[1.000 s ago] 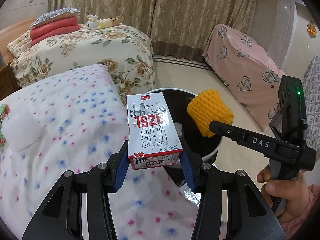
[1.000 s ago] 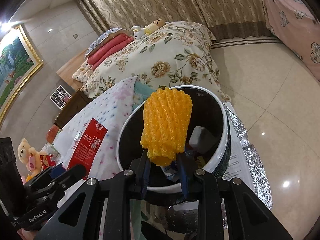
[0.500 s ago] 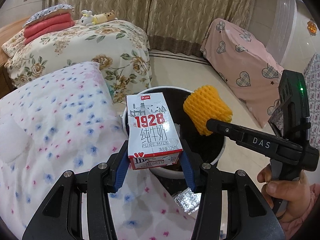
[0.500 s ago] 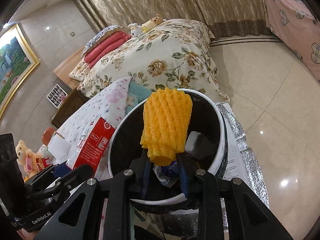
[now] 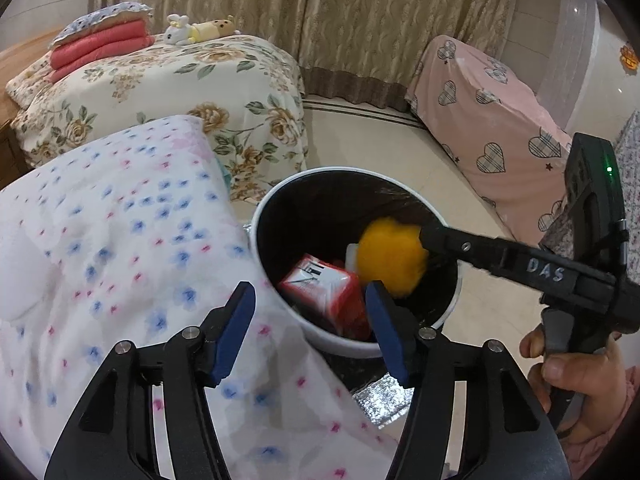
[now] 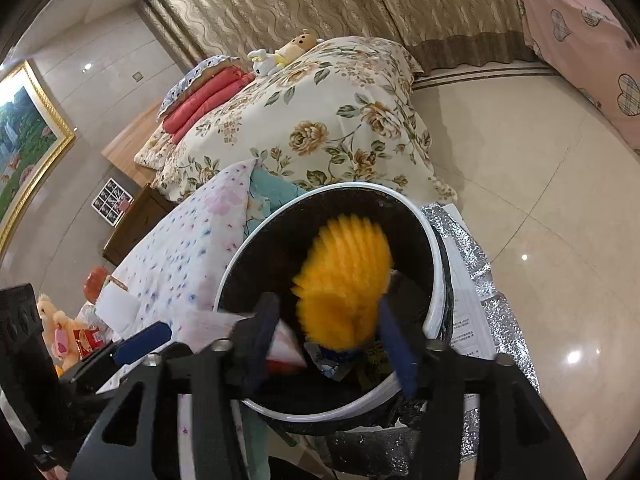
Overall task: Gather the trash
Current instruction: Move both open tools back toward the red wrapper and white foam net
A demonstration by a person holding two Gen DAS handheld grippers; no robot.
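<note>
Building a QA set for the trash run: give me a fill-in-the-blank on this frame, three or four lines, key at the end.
1. The milk carton and the foam net are both inside the ____.
2. The foam net's colour is ____.
3. The pads of the left gripper are ____ in colour.
4. With jaws that have just been opening, the right gripper now grips ____.

Missing words: trash bin; yellow; blue; nothing

The yellow foam net [image 6: 344, 280] is smeared by motion blur — its mesh unreadable. The milk carton [image 5: 328, 296] lies partly behind the bin's rim [image 5: 280, 196], its print too blurred to read.
</note>
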